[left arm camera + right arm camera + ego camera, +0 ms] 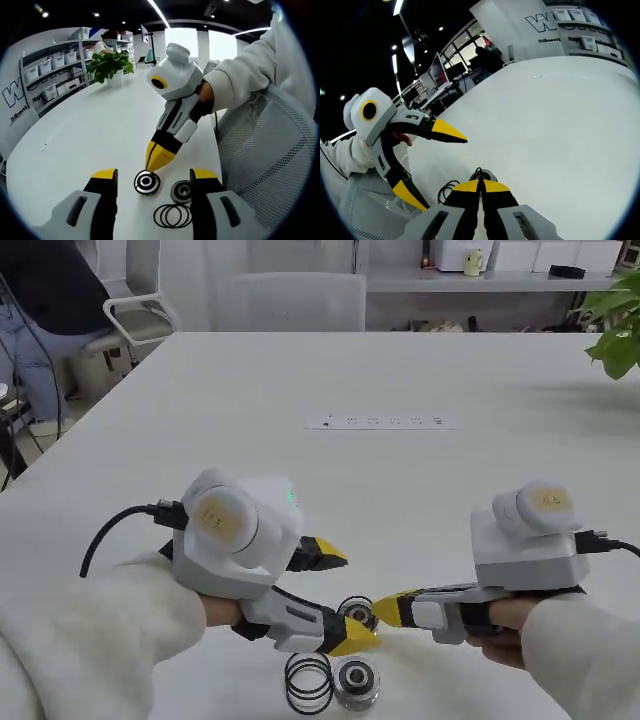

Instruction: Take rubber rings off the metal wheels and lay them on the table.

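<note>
Rubber rings (308, 683) beside seemingly bare wheel (356, 683)

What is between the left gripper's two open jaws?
In the left gripper view: a metal wheel with the right gripper's shut tips at it, and a second wheel beside it.

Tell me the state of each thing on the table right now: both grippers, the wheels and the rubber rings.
left gripper: open, jaws either side of the first wheel.
right gripper: shut, tips at the first wheel.
first wheel: black rings on it.
second wheel: looks bare, beside the loose rings.
loose rings: off, overlapping, flat on the table.
</note>
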Action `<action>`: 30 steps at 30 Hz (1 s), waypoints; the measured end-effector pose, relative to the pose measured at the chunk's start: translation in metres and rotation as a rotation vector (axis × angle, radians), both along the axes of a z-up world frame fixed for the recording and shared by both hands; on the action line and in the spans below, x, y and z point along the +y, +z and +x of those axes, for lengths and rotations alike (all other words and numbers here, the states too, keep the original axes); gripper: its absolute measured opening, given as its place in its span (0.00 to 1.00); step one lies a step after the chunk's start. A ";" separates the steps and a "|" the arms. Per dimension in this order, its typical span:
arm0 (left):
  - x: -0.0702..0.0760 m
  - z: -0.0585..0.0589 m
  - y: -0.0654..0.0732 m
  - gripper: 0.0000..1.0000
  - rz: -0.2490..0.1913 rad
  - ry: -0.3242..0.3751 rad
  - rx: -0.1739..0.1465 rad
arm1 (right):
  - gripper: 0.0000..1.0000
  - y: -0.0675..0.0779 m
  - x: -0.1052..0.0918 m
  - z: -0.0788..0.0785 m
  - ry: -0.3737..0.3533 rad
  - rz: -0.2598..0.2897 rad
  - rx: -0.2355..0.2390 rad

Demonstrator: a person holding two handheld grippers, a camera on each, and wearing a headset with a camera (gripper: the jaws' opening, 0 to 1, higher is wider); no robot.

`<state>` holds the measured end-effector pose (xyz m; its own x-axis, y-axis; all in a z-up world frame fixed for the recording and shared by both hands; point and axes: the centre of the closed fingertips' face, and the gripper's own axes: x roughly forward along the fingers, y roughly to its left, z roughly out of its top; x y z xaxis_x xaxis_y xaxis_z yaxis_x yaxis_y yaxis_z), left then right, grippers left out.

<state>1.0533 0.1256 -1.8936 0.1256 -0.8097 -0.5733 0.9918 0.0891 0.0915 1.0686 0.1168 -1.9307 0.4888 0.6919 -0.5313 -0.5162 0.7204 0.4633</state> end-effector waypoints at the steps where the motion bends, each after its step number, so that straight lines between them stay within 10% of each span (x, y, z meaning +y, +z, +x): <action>1: -0.001 -0.003 0.003 0.60 -0.008 -0.006 0.011 | 0.00 0.001 0.000 0.000 0.000 0.000 -0.001; 17: 0.034 -0.011 0.049 0.79 -0.077 0.028 0.027 | 0.00 0.019 0.000 0.007 -0.014 0.028 -0.053; 30: 0.092 -0.017 0.077 0.87 -0.030 0.124 -0.047 | 0.00 0.042 -0.004 0.014 -0.057 0.110 -0.083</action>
<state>1.0362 0.2178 -1.8162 0.2522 -0.8030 -0.5400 0.9676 0.2145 0.1330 1.0826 0.1132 -1.8889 0.5682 0.7137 -0.4098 -0.5158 0.6968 0.4984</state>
